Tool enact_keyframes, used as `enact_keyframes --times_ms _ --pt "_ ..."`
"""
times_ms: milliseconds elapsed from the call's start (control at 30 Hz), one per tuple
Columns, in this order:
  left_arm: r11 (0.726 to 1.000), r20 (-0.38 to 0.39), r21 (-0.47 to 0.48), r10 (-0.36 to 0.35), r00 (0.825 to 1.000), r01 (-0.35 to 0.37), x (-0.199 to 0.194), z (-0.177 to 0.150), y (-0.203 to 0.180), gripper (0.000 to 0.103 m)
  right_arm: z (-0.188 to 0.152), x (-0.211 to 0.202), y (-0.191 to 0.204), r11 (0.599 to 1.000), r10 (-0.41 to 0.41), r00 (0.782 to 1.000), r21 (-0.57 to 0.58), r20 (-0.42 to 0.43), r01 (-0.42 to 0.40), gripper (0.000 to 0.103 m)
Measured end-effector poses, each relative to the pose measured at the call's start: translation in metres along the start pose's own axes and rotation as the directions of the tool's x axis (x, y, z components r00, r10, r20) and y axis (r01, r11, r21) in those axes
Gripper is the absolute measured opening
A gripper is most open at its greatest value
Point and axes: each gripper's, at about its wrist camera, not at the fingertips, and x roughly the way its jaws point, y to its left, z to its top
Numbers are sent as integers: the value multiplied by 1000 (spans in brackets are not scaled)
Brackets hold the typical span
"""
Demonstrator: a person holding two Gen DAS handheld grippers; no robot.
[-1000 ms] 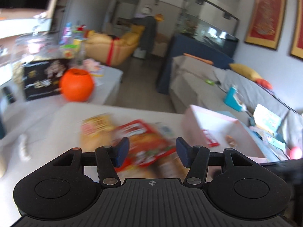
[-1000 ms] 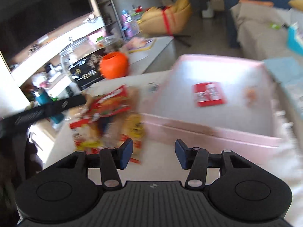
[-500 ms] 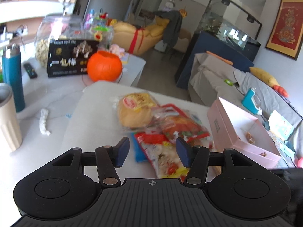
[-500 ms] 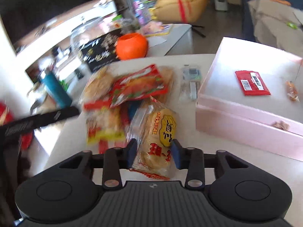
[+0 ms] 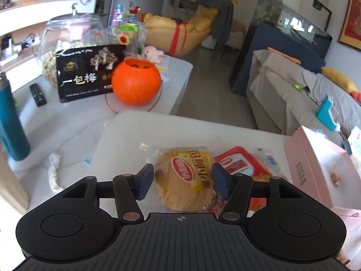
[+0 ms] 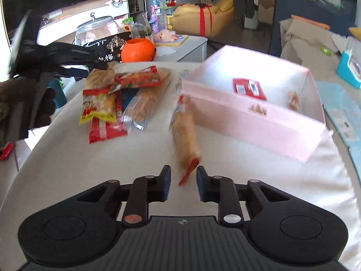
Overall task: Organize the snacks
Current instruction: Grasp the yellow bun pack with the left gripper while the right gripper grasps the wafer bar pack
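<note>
Several snack packets lie in a pile (image 6: 126, 97) on the white table (image 6: 67, 162). My left gripper (image 5: 182, 178) is open, its jaws on either side of a round bread packet (image 5: 187, 176) at the pile's far end. My right gripper (image 6: 182, 185) holds a long bread packet (image 6: 185, 133) by its red end; the jaws are narrowed around it and the packet hangs blurred above the table. The pink box (image 6: 255, 103) stands to the right, with a red packet (image 6: 248, 88) and small snacks inside. The left gripper also shows in the right wrist view (image 6: 74, 67).
An orange pumpkin bucket (image 5: 136, 81), a black snack bag (image 5: 88, 72) and a glass jar (image 5: 67, 36) stand on the low table behind. A teal bottle (image 5: 11, 122) is at the left. A sofa (image 5: 304, 94) lies to the right.
My left gripper has moved forward and down onto the round bread packet. My right gripper has closed on the long bread packet and lifted it away from the pile toward the pink box.
</note>
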Motion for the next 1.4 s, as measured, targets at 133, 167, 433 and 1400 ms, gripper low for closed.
enact_keyframes --times_ms 133,167,433,1400 --pt "999 10 16 -37 999 37 -4 -6 4 56 -14 -1 -1 1000 2 1000 1 -3 -2 44" --pt "998 9 12 -56 998 56 -8 -8 6 54 -17 -1 -1 1000 -1 1000 1 -2 1 45" --pt "986 23 84 -146 989 143 -53 -35 12 46 -13 1 8 994 -77 994 -74 75 82 55" --pt "976 40 141 -173 984 165 -77 -39 -7 61 -44 1 -40 963 -262 962 82 83 255 76"
